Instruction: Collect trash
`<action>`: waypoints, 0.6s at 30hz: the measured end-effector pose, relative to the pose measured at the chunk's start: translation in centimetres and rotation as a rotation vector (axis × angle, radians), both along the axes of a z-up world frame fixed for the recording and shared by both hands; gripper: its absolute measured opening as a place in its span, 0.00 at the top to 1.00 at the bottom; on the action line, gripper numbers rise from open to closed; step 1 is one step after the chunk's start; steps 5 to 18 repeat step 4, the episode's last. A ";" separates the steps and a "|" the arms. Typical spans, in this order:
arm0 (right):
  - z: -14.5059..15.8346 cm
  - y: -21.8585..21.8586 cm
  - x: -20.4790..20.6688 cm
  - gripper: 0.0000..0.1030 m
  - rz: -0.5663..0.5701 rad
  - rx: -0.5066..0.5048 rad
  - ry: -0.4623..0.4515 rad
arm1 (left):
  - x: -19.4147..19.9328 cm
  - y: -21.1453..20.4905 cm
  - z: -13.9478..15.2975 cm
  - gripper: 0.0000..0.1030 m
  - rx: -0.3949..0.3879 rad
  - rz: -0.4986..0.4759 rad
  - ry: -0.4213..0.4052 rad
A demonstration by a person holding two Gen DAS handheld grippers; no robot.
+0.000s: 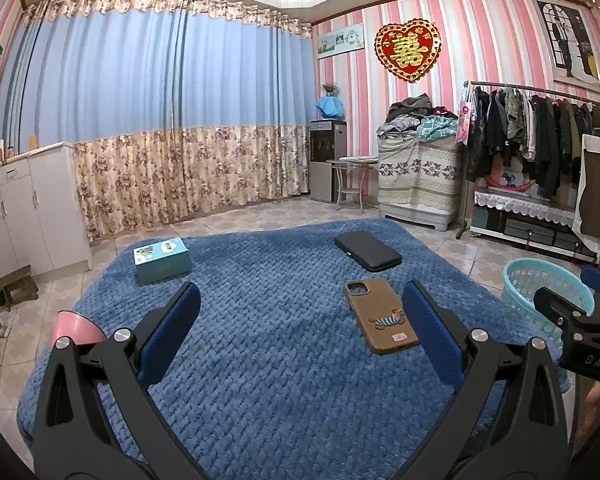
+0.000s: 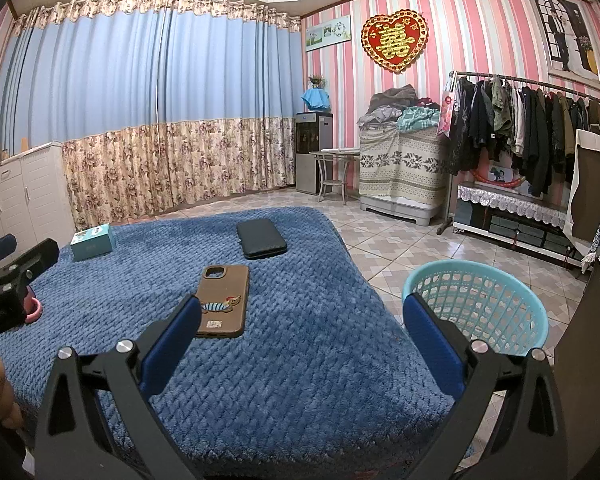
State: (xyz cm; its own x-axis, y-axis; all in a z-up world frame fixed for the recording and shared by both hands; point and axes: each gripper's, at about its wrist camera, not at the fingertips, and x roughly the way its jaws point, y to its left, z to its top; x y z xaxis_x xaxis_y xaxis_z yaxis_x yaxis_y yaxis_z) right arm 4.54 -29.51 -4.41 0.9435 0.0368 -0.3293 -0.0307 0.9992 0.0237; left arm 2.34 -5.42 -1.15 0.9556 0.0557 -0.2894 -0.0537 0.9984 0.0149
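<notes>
Fingers of left gripper [image 1: 300,332] and right gripper [image 2: 302,336] are spread, holding nothing, above the blue blanket [image 2: 300,380]; approach the phone case [image 2: 223,300], lying beside the teal basket [image 2: 512,344], squarely before pinching.

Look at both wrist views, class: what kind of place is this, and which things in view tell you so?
Most likely a lived-in bedroom or living room at home. Clues: a metal clothes rail hung with dark coats, floor-length blue and floral curtains, and a blue quilted blanket spread out with a brown cartoon phone case on it.
</notes>
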 end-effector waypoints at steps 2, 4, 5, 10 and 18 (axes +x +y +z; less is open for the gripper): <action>0.0 0.0 0.0 0.04 0.000 0.000 -0.001 | 0.3 0.2 0.3 0.05 -0.005 -0.003 0.005; 0.0 0.0 0.0 0.04 -0.001 0.000 -0.001 | 0.2 0.1 0.5 0.05 -0.003 -0.002 0.005; 0.0 0.0 0.0 0.04 -0.001 0.000 -0.001 | 0.2 0.1 0.5 0.05 -0.003 -0.002 0.005; 0.0 0.0 0.0 0.04 -0.001 0.000 -0.001 | 0.2 0.1 0.5 0.05 -0.003 -0.002 0.005; 0.0 0.0 0.0 0.04 -0.001 0.000 -0.001 | 0.2 0.1 0.5 0.05 -0.003 -0.002 0.005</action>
